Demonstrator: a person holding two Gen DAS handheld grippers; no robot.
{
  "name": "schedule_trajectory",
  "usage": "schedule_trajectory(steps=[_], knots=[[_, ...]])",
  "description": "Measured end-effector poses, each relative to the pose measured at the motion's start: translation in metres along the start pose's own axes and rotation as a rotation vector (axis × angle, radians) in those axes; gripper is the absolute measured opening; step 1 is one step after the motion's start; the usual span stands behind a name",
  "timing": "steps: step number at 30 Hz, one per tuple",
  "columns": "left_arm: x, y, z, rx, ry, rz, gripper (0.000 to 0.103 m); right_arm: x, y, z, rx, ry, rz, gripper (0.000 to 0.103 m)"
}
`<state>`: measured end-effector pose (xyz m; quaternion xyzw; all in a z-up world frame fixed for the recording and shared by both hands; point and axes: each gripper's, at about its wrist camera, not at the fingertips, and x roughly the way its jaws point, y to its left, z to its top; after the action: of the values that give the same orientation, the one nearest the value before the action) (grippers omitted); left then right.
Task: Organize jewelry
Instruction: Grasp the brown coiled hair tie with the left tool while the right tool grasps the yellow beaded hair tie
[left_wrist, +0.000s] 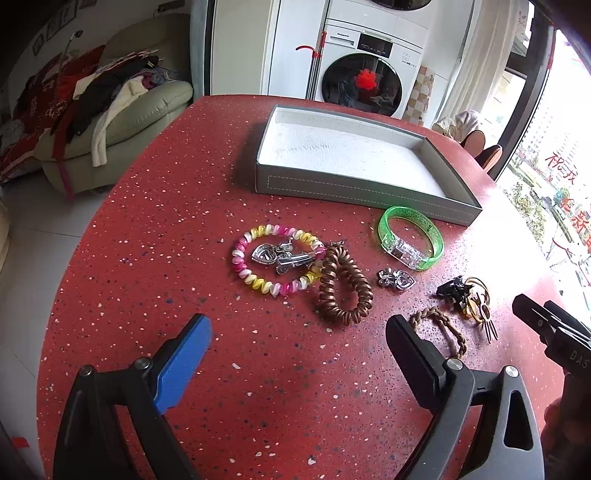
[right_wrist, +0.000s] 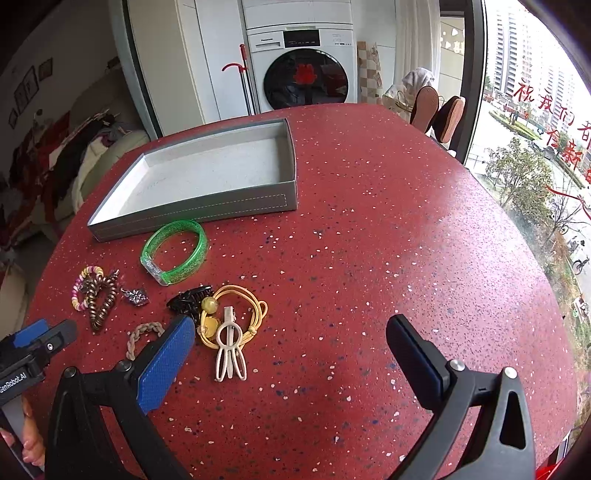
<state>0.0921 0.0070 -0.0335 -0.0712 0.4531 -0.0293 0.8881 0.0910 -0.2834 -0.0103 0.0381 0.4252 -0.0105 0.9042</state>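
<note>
Left gripper (left_wrist: 298, 345) and right gripper (right_wrist: 290, 345), both spread wide and empty, hover near the jewelry: brown coil (left_wrist: 341, 286), green bangle (left_wrist: 410, 238). The tray (left_wrist: 354, 186) lies beyond, empty. Risk: overlapping pieces may snag together when lifted.

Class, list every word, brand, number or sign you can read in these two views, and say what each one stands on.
"DAS": on the right gripper's body, cut off at the frame edge.
"senRobot.AI": on the left gripper's body, its start cut off.
Brand on the washing machine: too small to read.
Red characters on the window: brushed writing, not safely readable.
The grey tray shows no text.
</note>
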Motion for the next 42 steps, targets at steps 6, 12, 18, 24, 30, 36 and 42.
schedule_trajectory(steps=[6,12,18,24,30,36,42], knots=[[0.018,-0.005,0.007,-0.049,0.049,0.01,0.095,0.025,0.003,0.007,-0.061,0.054,0.014,0.08],[0.03,-0.008,0.013,-0.086,0.068,0.033,0.09,0.04,0.012,0.01,-0.126,0.086,0.048,0.069],[0.033,-0.018,0.016,-0.057,0.064,0.064,0.074,0.039,0.016,0.012,-0.144,0.089,0.069,0.056],[0.032,-0.021,0.015,-0.02,0.054,0.09,0.06,0.043,0.006,0.017,-0.117,0.123,0.096,0.056],[0.033,-0.022,0.014,0.012,0.046,0.096,0.038,0.043,0.025,0.011,-0.185,0.132,0.133,0.055],[0.027,-0.02,0.008,0.056,0.04,0.034,0.029,0.04,0.036,0.004,-0.253,0.134,0.093,0.004],[0.01,-0.01,0.001,0.072,0.022,-0.032,0.029,0.021,0.026,0.004,-0.167,0.084,0.134,0.003]])
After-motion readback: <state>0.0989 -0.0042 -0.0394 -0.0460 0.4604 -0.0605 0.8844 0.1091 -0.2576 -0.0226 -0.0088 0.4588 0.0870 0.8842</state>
